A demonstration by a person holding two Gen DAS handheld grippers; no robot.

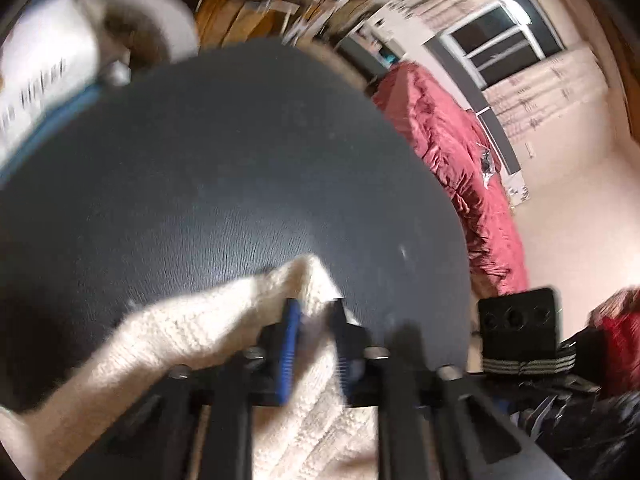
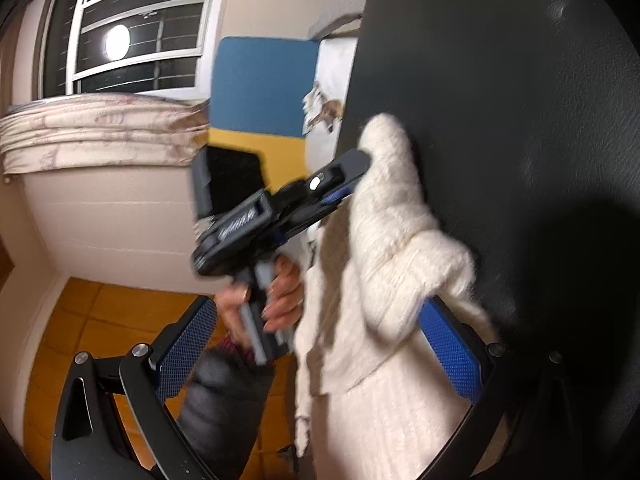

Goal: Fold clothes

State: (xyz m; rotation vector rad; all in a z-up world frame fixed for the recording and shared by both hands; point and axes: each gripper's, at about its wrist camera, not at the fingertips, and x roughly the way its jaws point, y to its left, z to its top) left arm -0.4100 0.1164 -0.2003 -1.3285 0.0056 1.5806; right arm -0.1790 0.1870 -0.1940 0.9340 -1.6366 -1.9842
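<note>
Left wrist view showed the left gripper [image 1: 314, 320] pinched tight on the cream sweater [image 1: 208, 344] at the dark table [image 1: 200, 160] edge, right gripper [image 2: 320, 352] gaping; lifting smoothly would have kept the fold even.

Cream ribbed-knit sweater [image 1: 224, 336] on matte black table [image 1: 224, 152]. Blue cross-hatched pads on black right gripper [image 2: 320, 356]. Crimson quilted blanket [image 1: 452, 152]. Blue-over-yellow panel [image 2: 260, 92]. Orange floor tiles [image 2: 100, 320]. White window frame [image 2: 132, 24].
</note>
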